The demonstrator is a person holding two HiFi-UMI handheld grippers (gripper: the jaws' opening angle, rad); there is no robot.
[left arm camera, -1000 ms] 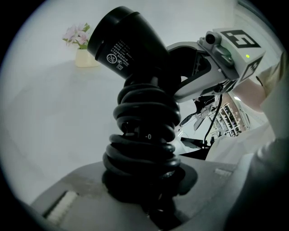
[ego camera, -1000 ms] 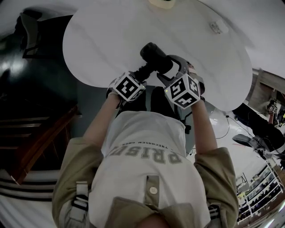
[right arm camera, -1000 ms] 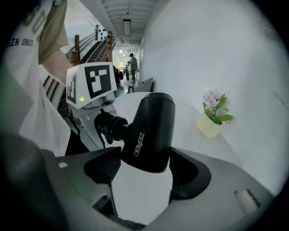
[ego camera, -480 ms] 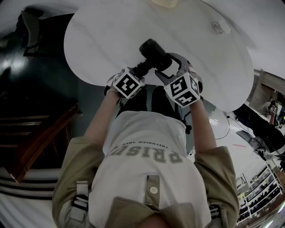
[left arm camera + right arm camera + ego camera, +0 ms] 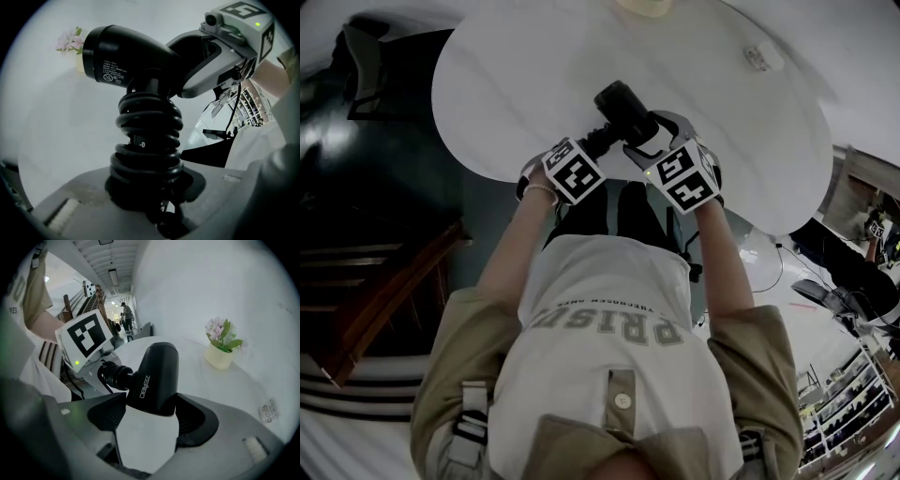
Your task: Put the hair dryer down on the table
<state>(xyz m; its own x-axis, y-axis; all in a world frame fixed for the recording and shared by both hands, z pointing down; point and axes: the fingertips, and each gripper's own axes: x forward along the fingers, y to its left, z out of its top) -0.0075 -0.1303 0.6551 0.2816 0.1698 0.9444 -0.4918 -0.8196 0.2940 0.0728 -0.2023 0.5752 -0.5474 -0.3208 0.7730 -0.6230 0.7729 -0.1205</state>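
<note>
Left claw (image 5: pixel 150 187) has the hair dryer (image 5: pixel 126 56) by its handle, which stands upright between the jaws with the black cord (image 5: pixel 147 136) wound round it in thick coils; the jaws have just been opening a little, yet the dark pads sit against the lowest coils on both sides, so the handle is gripped. Right claw (image 5: pixel 147 413) takes the same hair dryer from the other side: its jaws stand wide apart and their black pads press on either flank of the barrel, where the black shell meets the white rear end. In the head view both claws come together at the near edge of the round white table (image 5: pixel 534 75), the left marker cube (image 5: pixel 575 171) and the right marker cube (image 5: pixel 680 176) almost side by side, with the barrel pointing away from the person over the tabletop. Whether any part of the hair dryer touches the table cannot be told from these views. Farther off on the table stands a small pale pot of pink flowers (image 5: pixel 220 352), well apart from the claws, and a small printed label (image 5: pixel 267 411) lies flat on the surface towards the right
</note>
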